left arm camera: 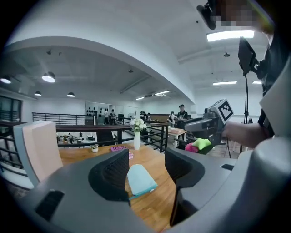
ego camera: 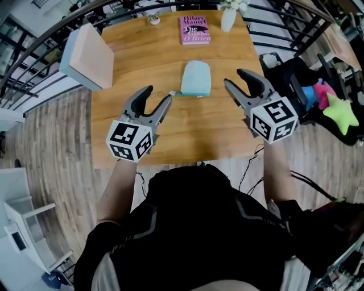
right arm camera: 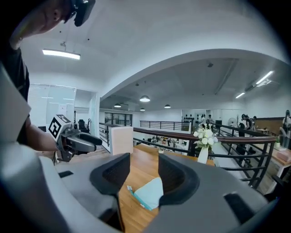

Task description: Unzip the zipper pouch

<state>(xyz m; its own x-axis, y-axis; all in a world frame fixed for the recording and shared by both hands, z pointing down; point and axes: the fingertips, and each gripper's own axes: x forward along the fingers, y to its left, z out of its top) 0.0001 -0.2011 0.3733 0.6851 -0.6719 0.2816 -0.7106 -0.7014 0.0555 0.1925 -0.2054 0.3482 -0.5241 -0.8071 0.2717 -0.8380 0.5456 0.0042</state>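
The left gripper (ego camera: 159,95), grey with a black-and-white marker cube at its base, sits in the lower left of the head view. Its jaws stand apart with nothing between the pads. The matching right gripper (ego camera: 234,78), at centre right, is likewise spread and empty. Both hover above the bare front part of the light wooden table (ego camera: 170,133), and neither touches anything on it.

Between the two grippers and a little further up the frame lies the flat, pale blue-green fabric zipper pouch (ego camera: 196,78). It rests flat on the table, near both sets of jaws but apart from each. In each gripper view it appears through the gap between the jaws, further off on the table. Its teal zipper strip (ego camera: 187,94) runs along the lower edge, ending in a small white tab (ego camera: 172,92) at the left corner. The strip looks closed along its whole length.

Further up the frame are a pink paperback book (ego camera: 194,29) and a white vase of flowers (ego camera: 228,17). A pale pink panel with a light blue edge (ego camera: 85,55) stands at upper left.

The task looks barely begun. The pouch is neither pinned nor gripped, the tab is untouched, and all the unzipping is left.
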